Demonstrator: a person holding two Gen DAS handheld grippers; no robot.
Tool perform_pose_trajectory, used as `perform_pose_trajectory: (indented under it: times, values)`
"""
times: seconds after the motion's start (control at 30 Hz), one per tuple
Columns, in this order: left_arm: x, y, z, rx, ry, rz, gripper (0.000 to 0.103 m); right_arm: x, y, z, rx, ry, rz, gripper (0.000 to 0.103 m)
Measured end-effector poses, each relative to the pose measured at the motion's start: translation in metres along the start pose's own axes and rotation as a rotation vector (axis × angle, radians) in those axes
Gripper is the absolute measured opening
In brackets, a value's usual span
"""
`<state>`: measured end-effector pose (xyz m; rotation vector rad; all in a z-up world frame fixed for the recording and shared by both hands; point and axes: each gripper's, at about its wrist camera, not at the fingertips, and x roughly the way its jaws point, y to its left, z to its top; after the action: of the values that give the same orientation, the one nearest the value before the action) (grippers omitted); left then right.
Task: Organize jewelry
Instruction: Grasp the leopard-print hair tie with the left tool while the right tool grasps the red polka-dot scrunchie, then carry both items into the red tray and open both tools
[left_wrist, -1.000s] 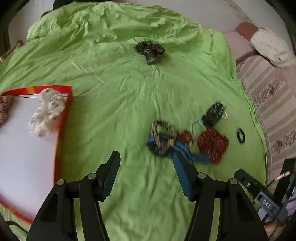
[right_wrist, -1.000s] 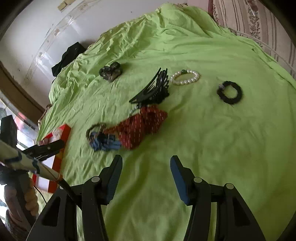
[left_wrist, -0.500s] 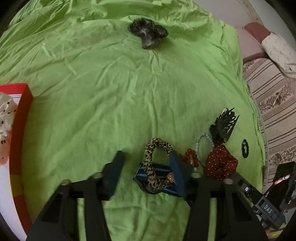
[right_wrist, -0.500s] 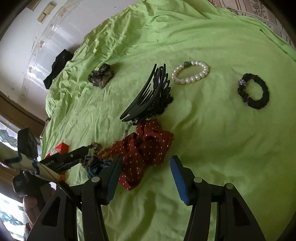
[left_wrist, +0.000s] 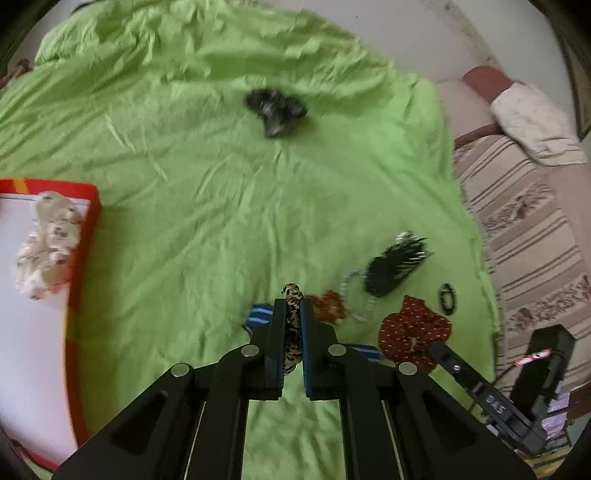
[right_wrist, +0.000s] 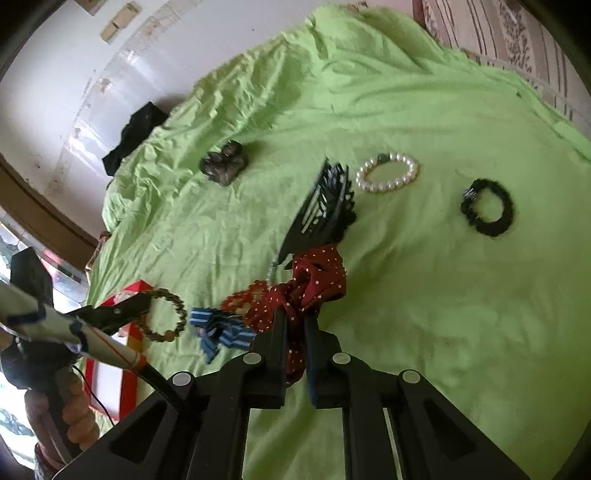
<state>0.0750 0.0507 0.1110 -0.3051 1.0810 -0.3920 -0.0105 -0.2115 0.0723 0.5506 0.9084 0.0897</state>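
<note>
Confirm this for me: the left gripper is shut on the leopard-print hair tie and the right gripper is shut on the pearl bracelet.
Half right. The left gripper is shut on the leopard-print hair tie, but the right wrist view shows the right gripper shut on the red dotted scrunchie. The pearl bracelet lies untouched on the green sheet.

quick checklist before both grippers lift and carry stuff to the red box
1. Left gripper shut on the leopard-print fabric hair tie: ok.
2. Right gripper shut on the dark red white-dotted fabric scrunchie: ok.
3. Red scrunchie free of the black plastic claw clip: cannot tell, they overlap.
4. Blue striped fabric tie clear of both grips: cannot tell.
5. Red-rimmed white box has bare room beside the cream spotted scrunchie: ok.
</note>
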Motion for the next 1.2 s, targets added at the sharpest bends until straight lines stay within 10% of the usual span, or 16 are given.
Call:
perform_pose_trajectory:
  times: [0.2, 0.6, 1.2]
  values:
    - [-0.058, -0.016, -0.023, 0.032, -0.072, -0.010, 0.007, -0.035, 0.012, -0.016, -0.021, -0.023, 0.004, 0.009]
    - [-0.137, -0.034, -0.087, 0.191, -0.228, 0.210, 0.007, -0.084, 0.042, -0.057, -0.103, -0.080, 0.014, 0.009]
    - [-0.201, 0.017, -0.128, -0.015, -0.336, 0.321, 0.007, -0.130, 0.063, -0.100, -0.259, -0.136, 0.047, 0.009]
